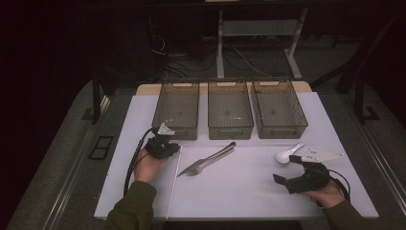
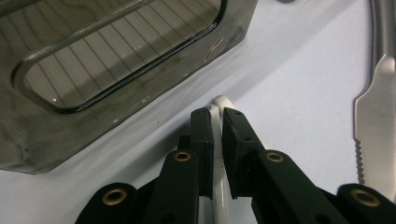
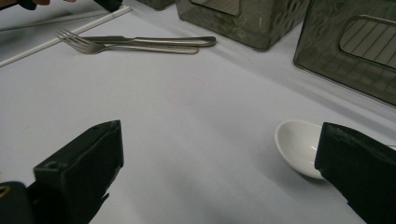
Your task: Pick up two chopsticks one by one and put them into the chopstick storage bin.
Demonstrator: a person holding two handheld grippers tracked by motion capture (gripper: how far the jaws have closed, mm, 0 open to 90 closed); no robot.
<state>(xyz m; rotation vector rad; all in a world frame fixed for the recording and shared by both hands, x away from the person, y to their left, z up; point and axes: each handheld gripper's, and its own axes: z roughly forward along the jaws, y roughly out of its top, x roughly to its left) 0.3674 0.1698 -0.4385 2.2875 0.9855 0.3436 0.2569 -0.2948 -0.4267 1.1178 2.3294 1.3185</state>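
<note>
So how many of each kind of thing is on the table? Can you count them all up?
Smoky see-through bins: 3
Metal forks: 1
Metal knives: 1
White spoons: 1
White chopsticks: 1, pinched at its far end by the left gripper
Total: 7

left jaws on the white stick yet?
Touching. The left gripper view shows the left gripper with both jaws pressed against the white stick, no gap on either side.
</note>
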